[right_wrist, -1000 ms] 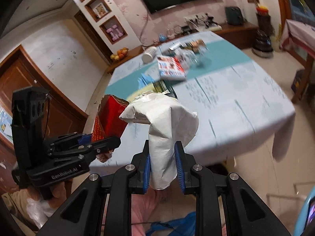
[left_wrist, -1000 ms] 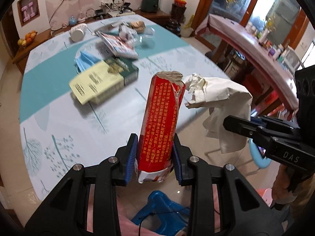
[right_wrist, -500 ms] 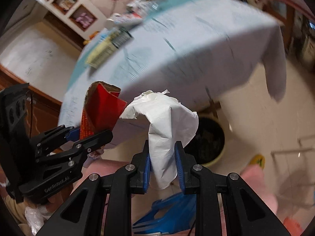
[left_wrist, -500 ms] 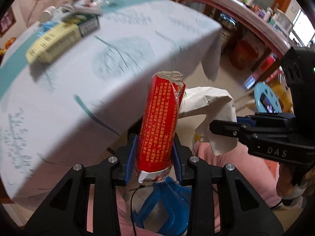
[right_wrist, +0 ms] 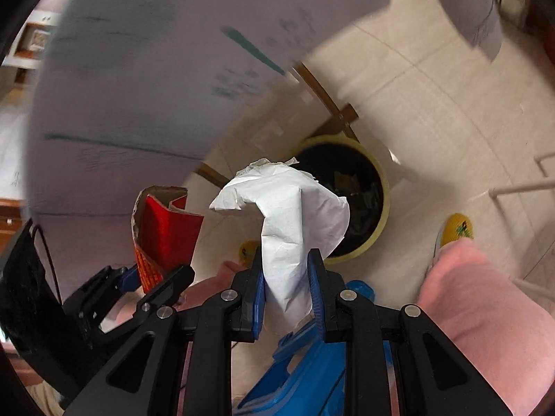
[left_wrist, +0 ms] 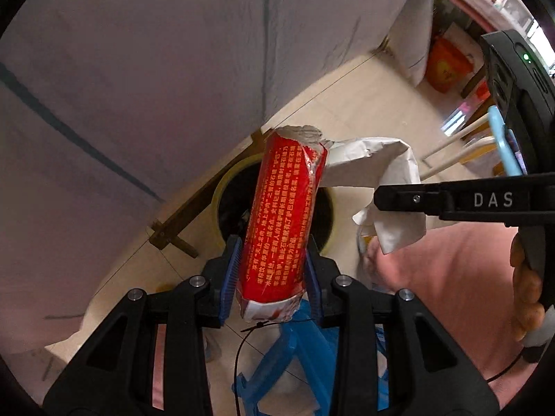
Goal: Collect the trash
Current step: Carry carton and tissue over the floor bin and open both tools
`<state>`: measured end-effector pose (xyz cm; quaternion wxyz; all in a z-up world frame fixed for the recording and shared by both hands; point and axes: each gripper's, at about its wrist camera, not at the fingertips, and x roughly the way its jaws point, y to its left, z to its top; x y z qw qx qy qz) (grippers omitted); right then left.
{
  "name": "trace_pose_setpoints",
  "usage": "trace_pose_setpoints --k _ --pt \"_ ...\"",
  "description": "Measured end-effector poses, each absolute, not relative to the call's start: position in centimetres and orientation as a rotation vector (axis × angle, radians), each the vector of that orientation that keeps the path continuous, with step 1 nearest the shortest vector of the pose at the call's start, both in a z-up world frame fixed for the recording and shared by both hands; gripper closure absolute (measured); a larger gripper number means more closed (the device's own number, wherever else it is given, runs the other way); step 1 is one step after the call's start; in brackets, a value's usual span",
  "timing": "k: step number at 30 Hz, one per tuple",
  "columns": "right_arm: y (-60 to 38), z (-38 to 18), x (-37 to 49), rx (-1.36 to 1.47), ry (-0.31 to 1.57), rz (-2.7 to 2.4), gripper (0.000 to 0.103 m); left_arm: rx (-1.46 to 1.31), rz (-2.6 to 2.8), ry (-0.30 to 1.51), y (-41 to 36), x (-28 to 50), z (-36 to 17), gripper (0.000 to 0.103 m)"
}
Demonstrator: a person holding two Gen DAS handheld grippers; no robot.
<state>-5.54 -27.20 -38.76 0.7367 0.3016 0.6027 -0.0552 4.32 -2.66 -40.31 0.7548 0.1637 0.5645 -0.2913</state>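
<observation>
The red wrapper is squeezed tight in the left gripper and the crumpled white paper in the right gripper, both above the trash bin, so either could be dropped onto the floor beside it if let go too early.

You're looking down at a pale tiled floor under diffuse light. The counter's pale cloth, with its teal lines, hangs over the upper left of both views. Brown wooden braces cross beneath it. A blue plastic stool stands at the bottom edge.
</observation>
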Motion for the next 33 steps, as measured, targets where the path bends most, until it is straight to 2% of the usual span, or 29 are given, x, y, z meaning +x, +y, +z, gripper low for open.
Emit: trace_pose_setpoints --k 6,9,13,17,20,30,33 --pt "-28.2 -45.6 -3.9 0.732 1.374 -0.151 0.08 0.414 -0.606 1.234 -3.7 5.4 -44.9 0.071" --pt "-28.6 -47.2 -2.3 0.714 1.395 -0.148 0.08 0.441 -0.599 1.216 -4.2 5.7 -46.0 0.07" --pt "-29.5 -48.1 -1.0 0.731 1.379 -0.162 0.078 0.458 -0.595 1.198 -4.4 5.9 -46.8 0.064" --pt "-30.4 -48.2 -0.1 0.742 1.349 -0.186 0.064 0.48 -0.574 1.18 -4.7 6.2 -46.8 0.06" --pt "-30.8 -48.4 0.7 0.729 1.33 -0.19 0.058 0.483 -0.574 1.178 -4.9 6.4 -46.8 0.06" --pt "-31.1 -48.3 0.3 0.715 1.328 -0.196 0.058 0.522 -0.571 1.174 -6.1 5.2 -45.2 0.059" --pt "-31.3 -48.4 0.0 0.724 1.328 -0.203 0.053 0.517 -0.576 1.182 -6.1 5.3 -44.9 0.059"
